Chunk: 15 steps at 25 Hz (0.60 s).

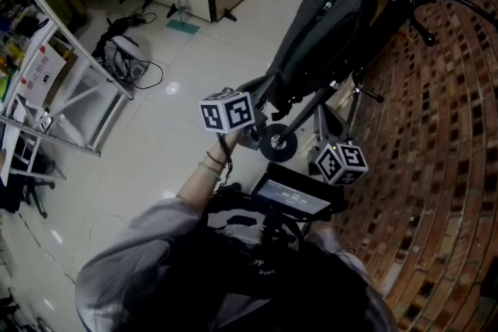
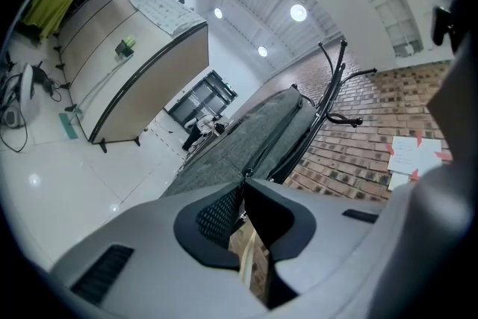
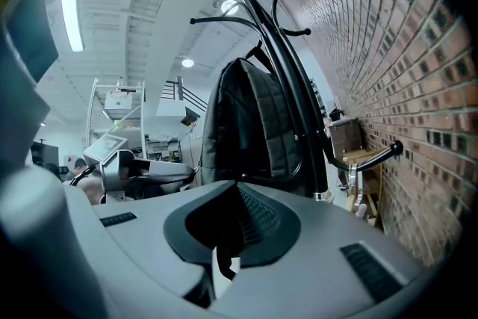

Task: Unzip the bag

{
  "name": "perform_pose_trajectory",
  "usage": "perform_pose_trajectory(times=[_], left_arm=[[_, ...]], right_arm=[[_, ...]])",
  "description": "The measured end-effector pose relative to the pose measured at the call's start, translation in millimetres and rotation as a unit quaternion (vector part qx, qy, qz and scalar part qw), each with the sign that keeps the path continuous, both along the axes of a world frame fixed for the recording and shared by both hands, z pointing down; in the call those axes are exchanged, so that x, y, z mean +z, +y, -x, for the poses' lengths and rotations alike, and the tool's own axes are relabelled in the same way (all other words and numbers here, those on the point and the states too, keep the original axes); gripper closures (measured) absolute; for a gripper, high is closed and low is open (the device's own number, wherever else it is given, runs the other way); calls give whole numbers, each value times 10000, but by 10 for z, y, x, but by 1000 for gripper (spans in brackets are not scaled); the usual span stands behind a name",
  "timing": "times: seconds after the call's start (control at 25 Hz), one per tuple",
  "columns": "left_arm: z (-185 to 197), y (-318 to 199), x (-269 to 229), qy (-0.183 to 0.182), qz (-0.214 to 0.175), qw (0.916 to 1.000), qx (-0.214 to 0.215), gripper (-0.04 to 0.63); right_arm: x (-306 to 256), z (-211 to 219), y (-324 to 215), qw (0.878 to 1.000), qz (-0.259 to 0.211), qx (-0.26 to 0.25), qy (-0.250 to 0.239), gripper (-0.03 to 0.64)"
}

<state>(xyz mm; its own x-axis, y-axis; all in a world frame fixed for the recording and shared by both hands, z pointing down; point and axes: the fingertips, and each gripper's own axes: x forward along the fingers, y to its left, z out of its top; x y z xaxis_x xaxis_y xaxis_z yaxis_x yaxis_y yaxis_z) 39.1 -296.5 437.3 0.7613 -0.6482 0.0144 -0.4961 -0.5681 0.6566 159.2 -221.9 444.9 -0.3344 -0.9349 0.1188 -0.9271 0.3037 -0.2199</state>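
In the head view the left gripper (image 1: pixel 257 93) is reaching forward to the lower end of the dark grey bag (image 1: pixel 319 35), which is hanging on a black coat rack (image 1: pixel 436 0). The bag's long axis is running away from that gripper, up and to its right. The right gripper (image 1: pixel 333 155) is sitting lower and nearer the person, just beside the rack's pole. A brick wall (image 1: pixel 436 167) is closing off everything to the right gripper's right. Pale floor (image 1: pixel 179 144) is lying open to the left gripper's left, as far as a metal shelving frame (image 1: pixel 78 97). In the left gripper view the jaws are pressing together at their tips on the near end of the bag (image 2: pixel 246 138). The zip seam is leading straight off from those tips, upward and to the right. A cabinet (image 2: pixel 127 78) is standing well off to the left across bare floor, with brick close on the right. In the right gripper view the jaws are closing on a thin dark strap (image 3: pixel 219 261) showing in the slit between them. Whether it belongs to the bag cannot be told. The bag (image 3: pixel 250 123) is hanging upright ahead and above, its top hooked on the rack, and the wall is crowding the right edge.
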Motion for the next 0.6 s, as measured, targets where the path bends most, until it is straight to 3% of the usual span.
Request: perform_pose_trajectory(times=[0.28,0.44,0.6], left_arm=[[218,121,169,-163,198,9996,-136,571],[508,141,352,-274,277,9979,-518,572],[755,111,386,-288,106,9964,-791,572]], right_arm=[[-62,65,-41,9999,-83,-120,-6,627],[44,53,-73,9998,82,-33,180,627],[83,99,-95,9996,60,-86,281,629]])
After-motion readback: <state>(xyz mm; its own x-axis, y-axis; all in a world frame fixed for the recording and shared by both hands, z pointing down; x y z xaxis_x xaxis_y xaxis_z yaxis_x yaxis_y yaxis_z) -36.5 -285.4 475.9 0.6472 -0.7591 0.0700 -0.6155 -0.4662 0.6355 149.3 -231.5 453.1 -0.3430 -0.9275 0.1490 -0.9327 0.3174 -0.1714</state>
